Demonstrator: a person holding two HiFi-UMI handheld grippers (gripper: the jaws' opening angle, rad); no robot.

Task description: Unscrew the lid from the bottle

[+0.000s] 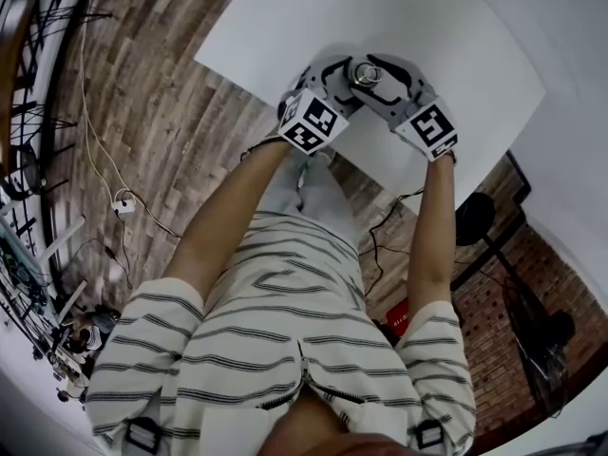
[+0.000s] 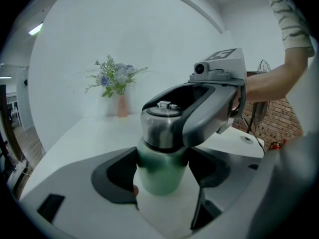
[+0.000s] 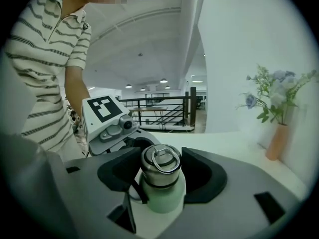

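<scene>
At a smooth white table (image 1: 275, 27), a person in a striped shirt holds a grey plastic gripper in each hand, both meeting on 1 small bottle (image 2: 159, 176). The bottle stands upright on the table. It has a matte, pale green, round body under a brushed steel lid (image 3: 159, 168) topped with a metal ring. The left gripper (image 2: 160, 177) has its 2 dark, curved fingers (image 2: 112, 180) closed against the green body, 1 on each side, below the lid. The right gripper (image 3: 160, 172) comes in from the opposite side and higher, its jaws set wide and clamped round the steel lid. Each gripper carries a cube (image 1: 311, 122) with black-and-white square markers. Behind, a slim pink vase (image 2: 122, 106) of blue flowers stands on the table by the white wall.
</scene>
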